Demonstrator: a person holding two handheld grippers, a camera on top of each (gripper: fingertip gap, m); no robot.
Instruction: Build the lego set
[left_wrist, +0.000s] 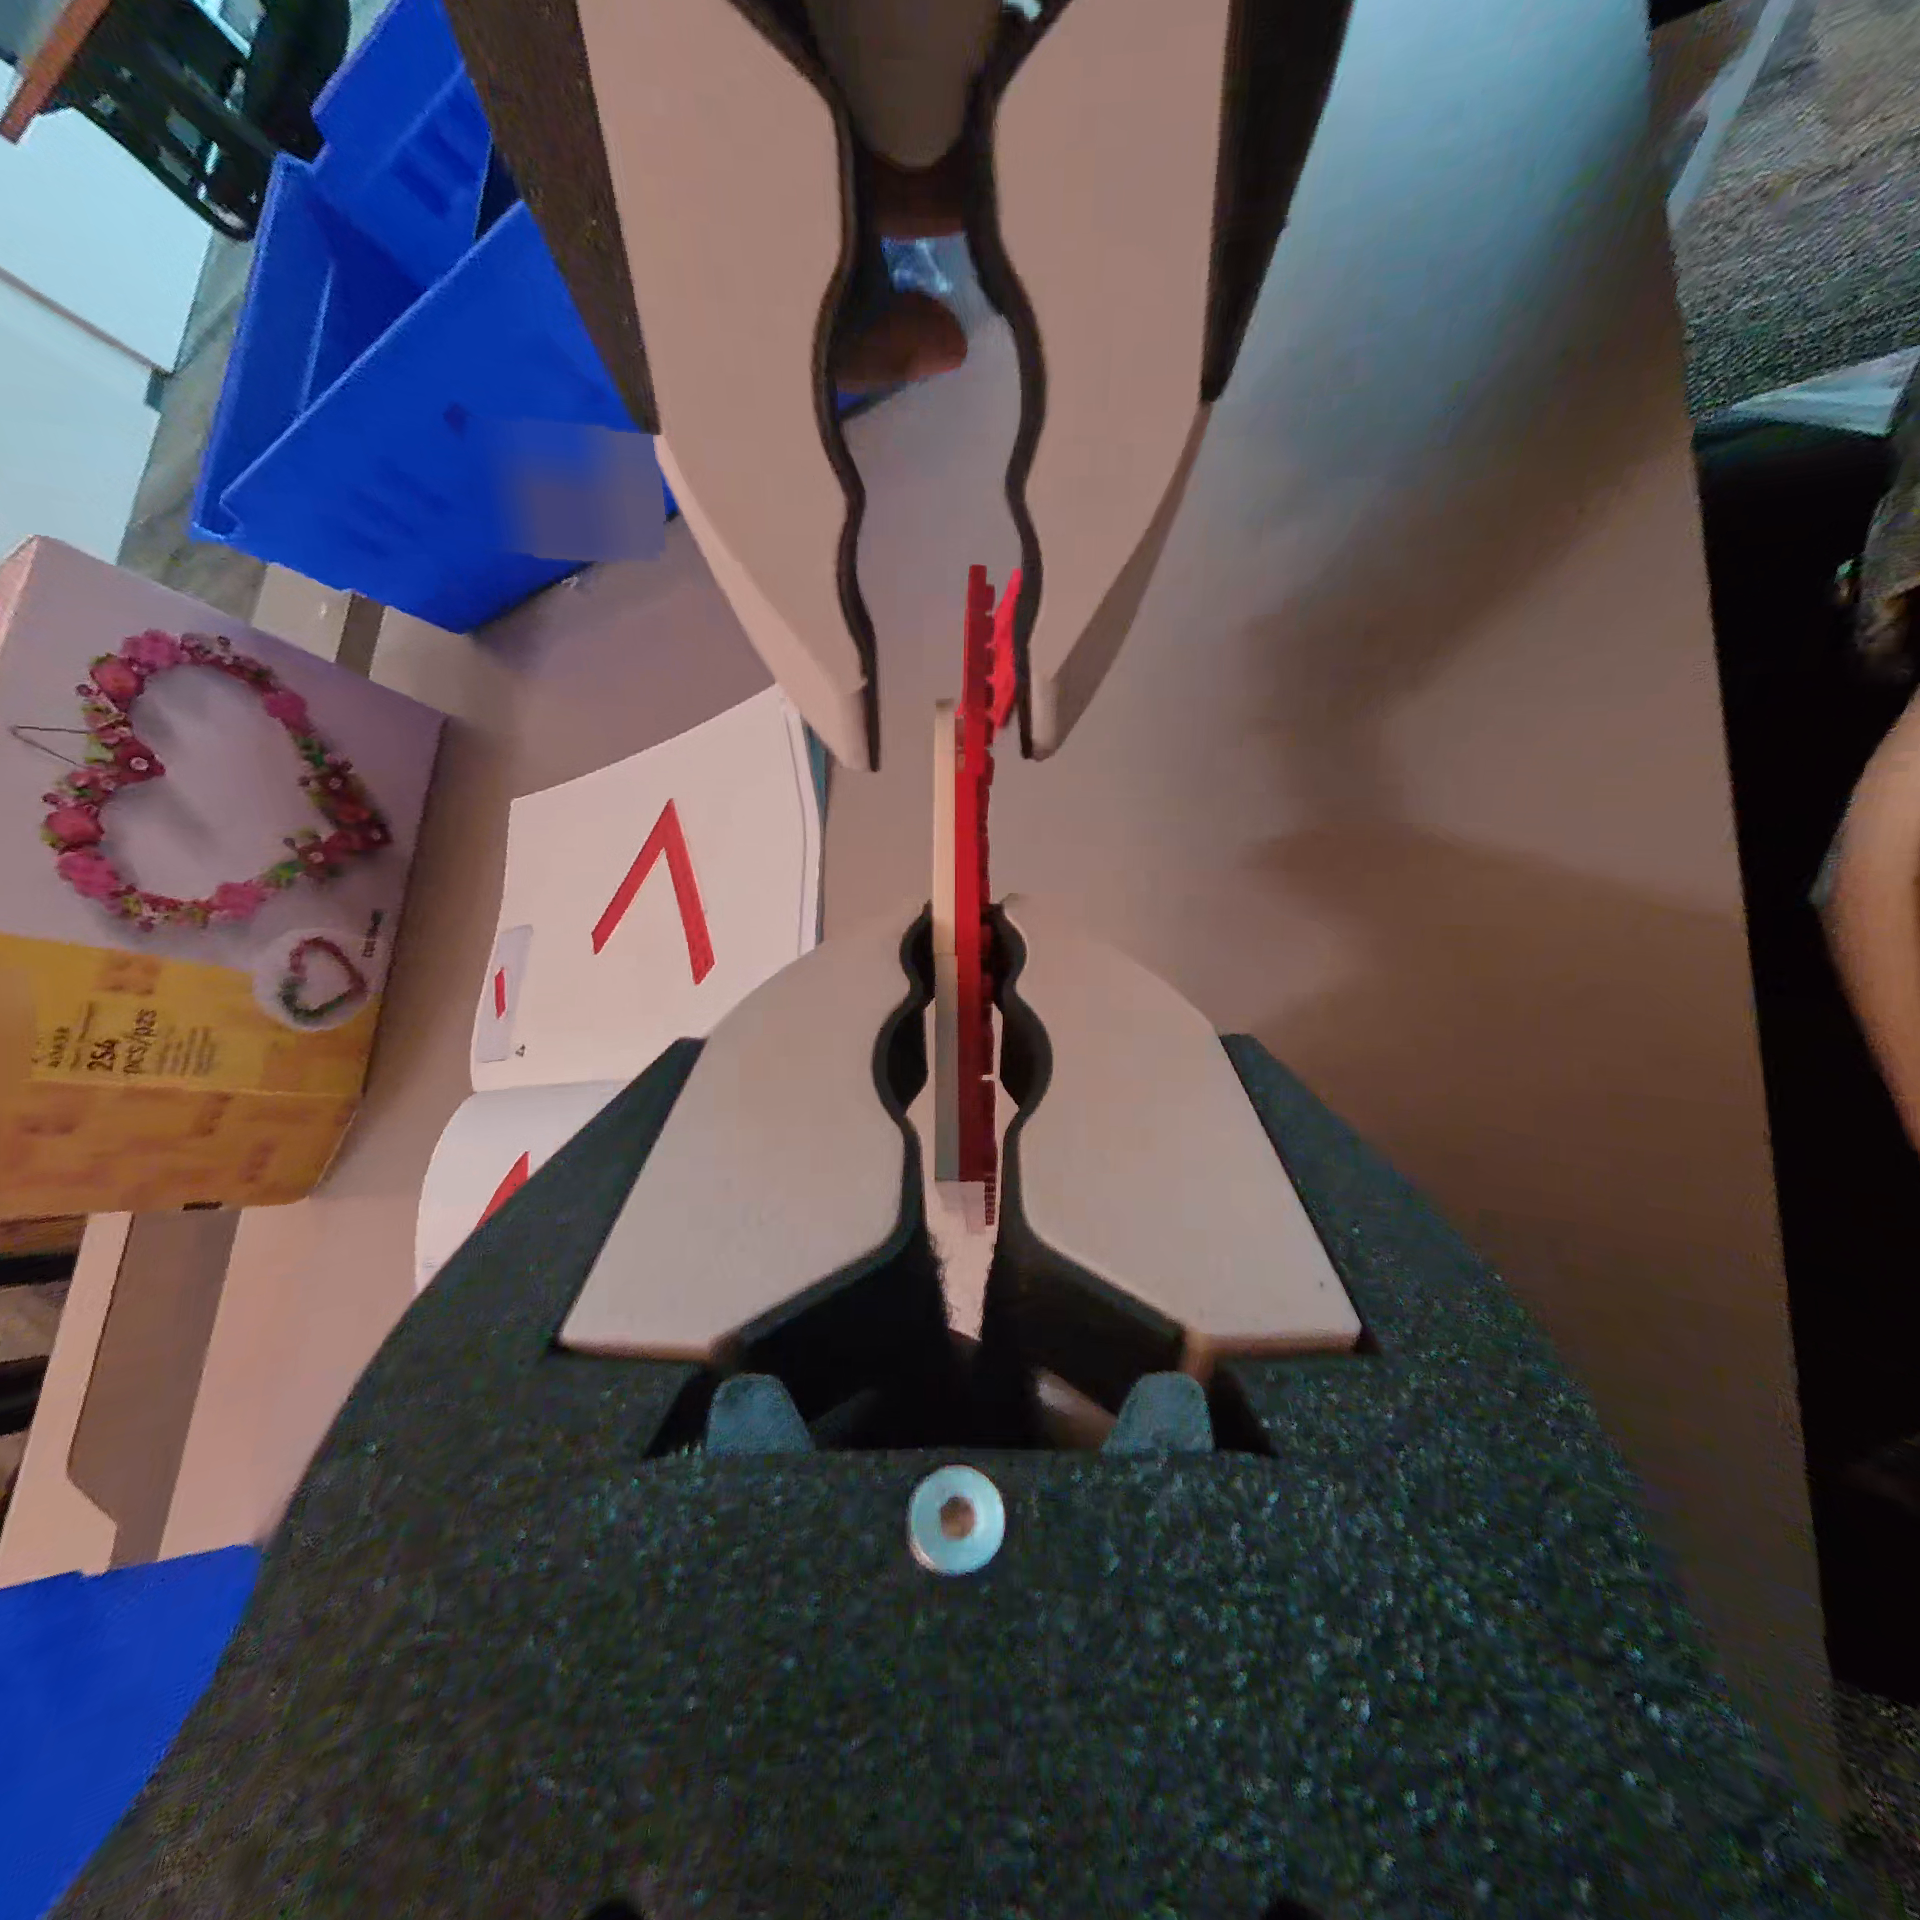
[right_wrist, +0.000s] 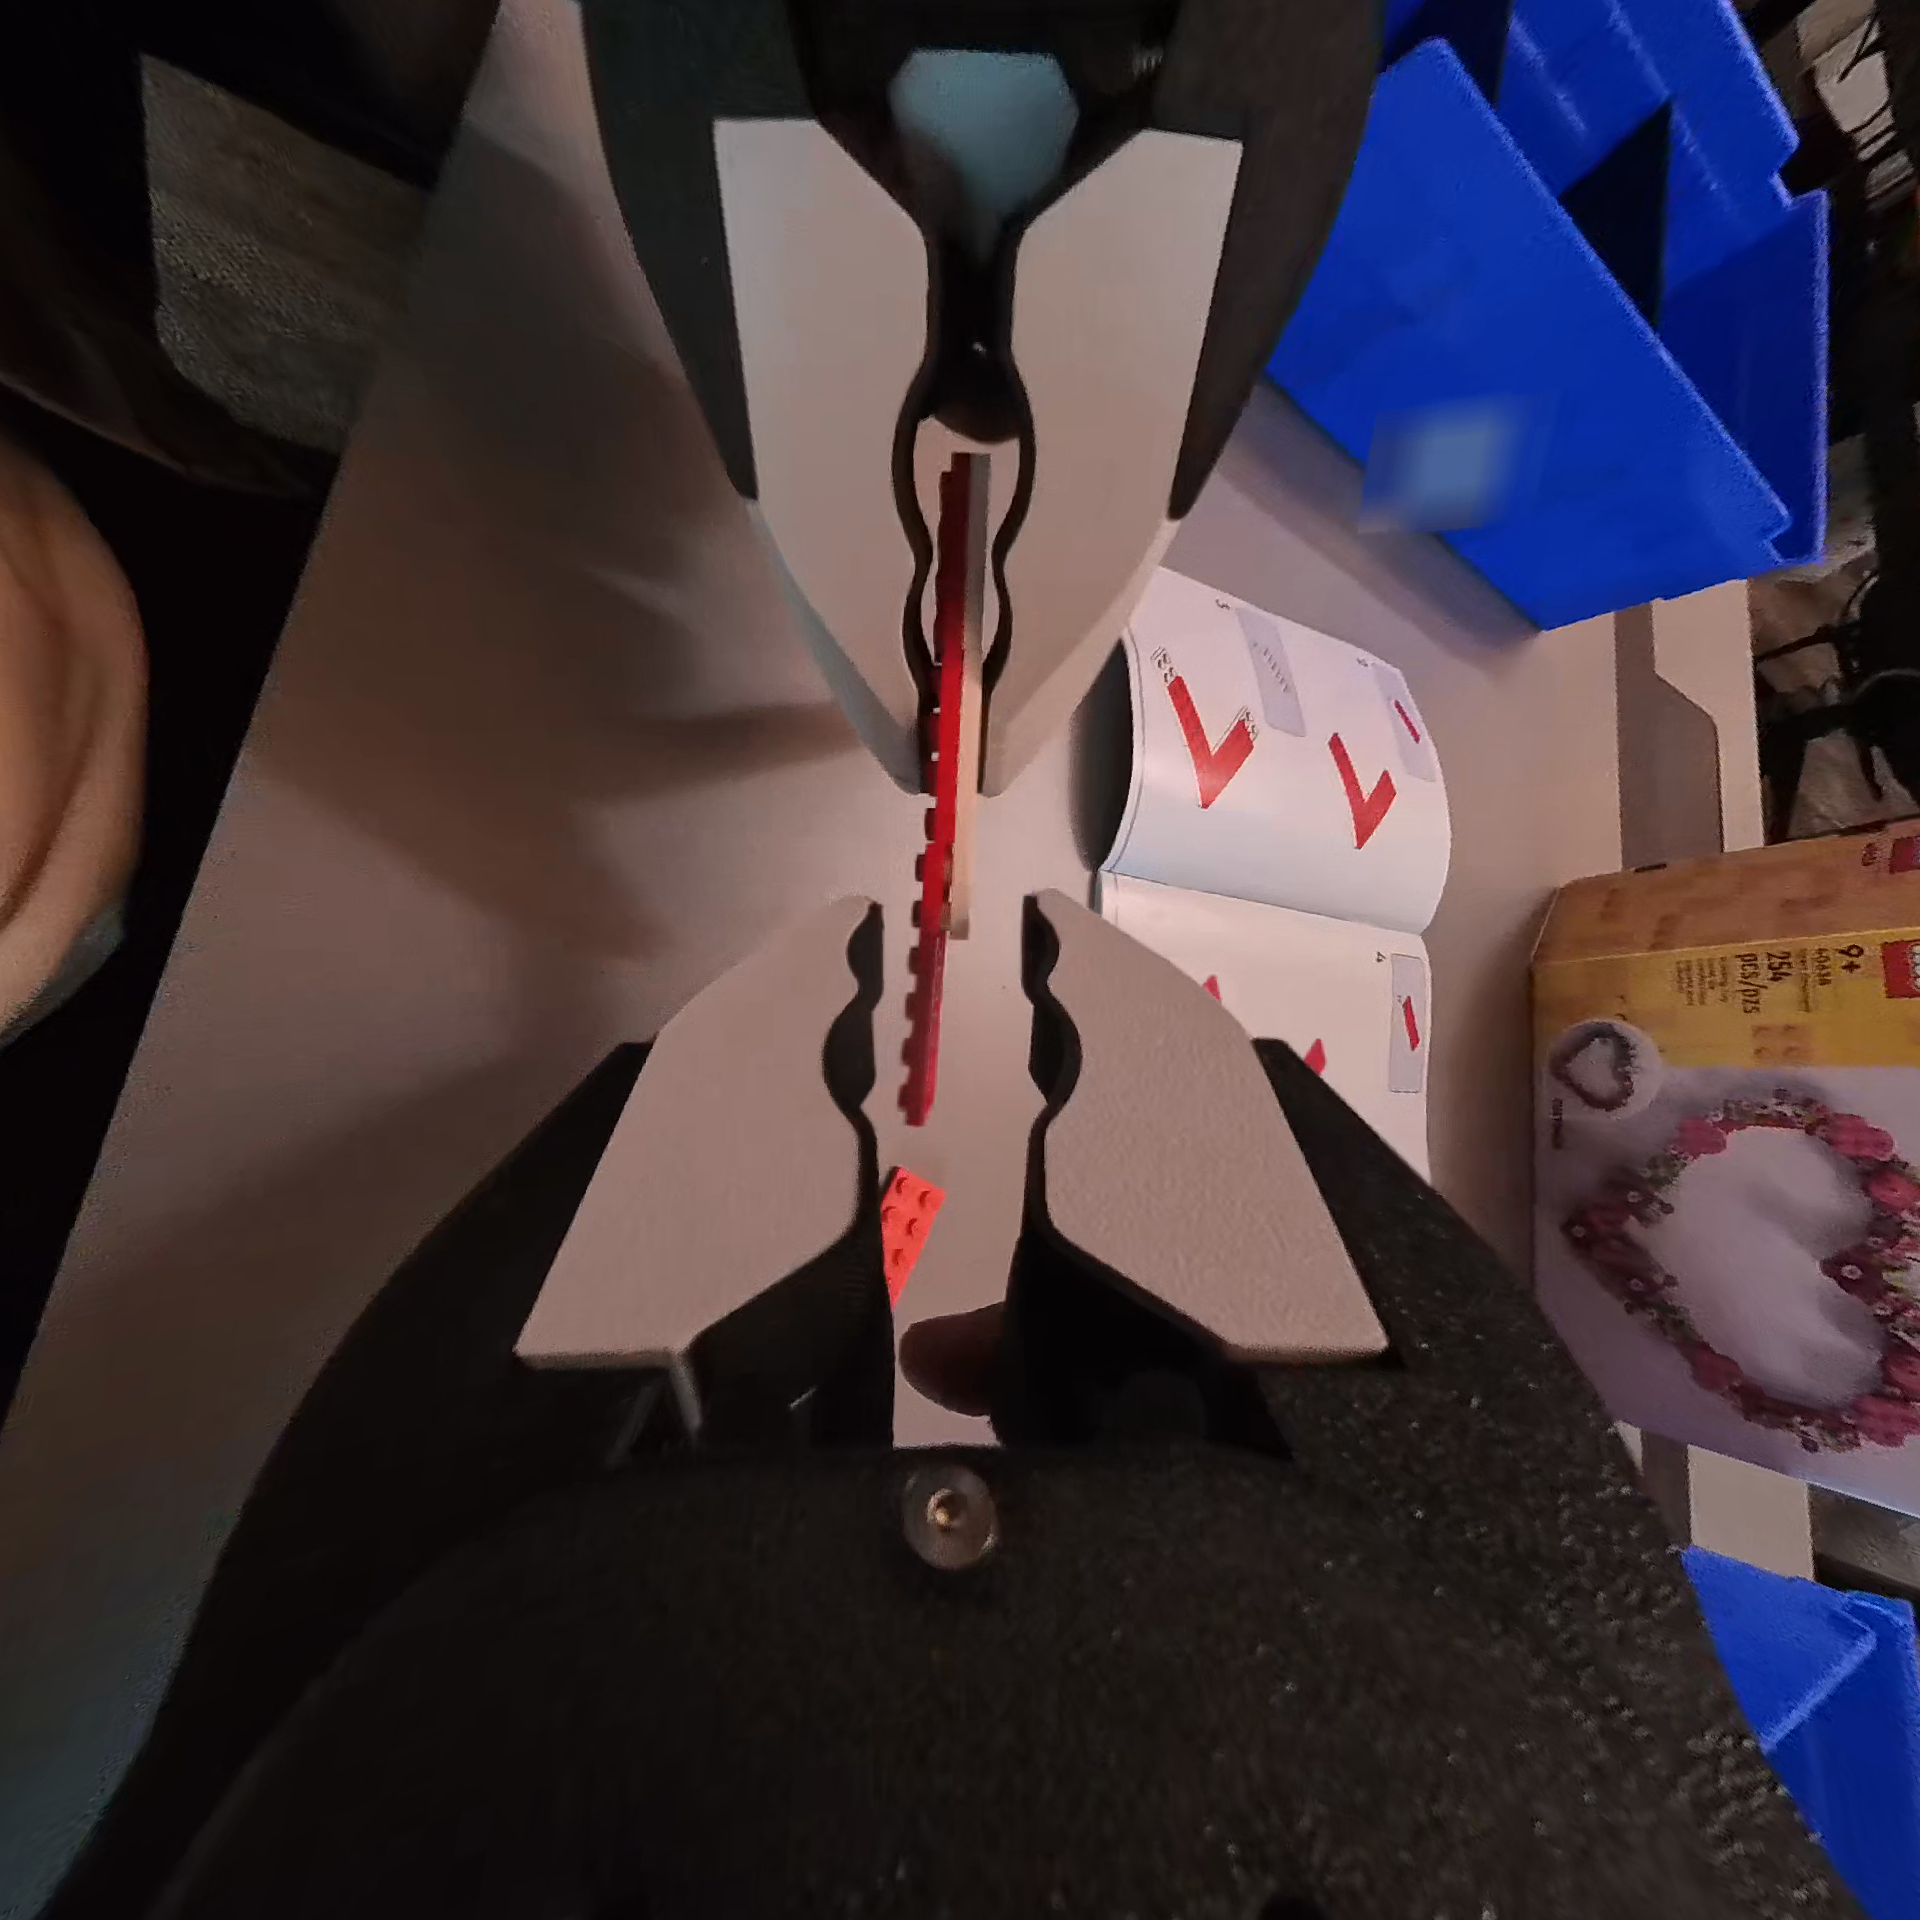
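Note:
A long red lego plate with a white plate stacked on it (left_wrist: 974, 831) is seen edge-on, held above the table. My left gripper (left_wrist: 966, 914) is shut on its near end. My right gripper (left_wrist: 951, 743) faces it from the far side. In the right wrist view my right gripper (right_wrist: 954, 914) is open, its jaws on either side of the red plate's free end (right_wrist: 920, 1039) without closing on it. The left gripper (right_wrist: 954, 784) grips the other end there. A small red wedge plate (right_wrist: 911, 1216) lies on the table below.
An open instruction booklet (left_wrist: 665, 883) (right_wrist: 1278, 790) and the lego box (left_wrist: 187, 883) (right_wrist: 1745, 1143) lie beside the work spot. Blue bins (left_wrist: 416, 364) (right_wrist: 1558, 312) stand behind them. A person's arm (right_wrist: 52, 727) is at the table's (left_wrist: 1403, 727) other side.

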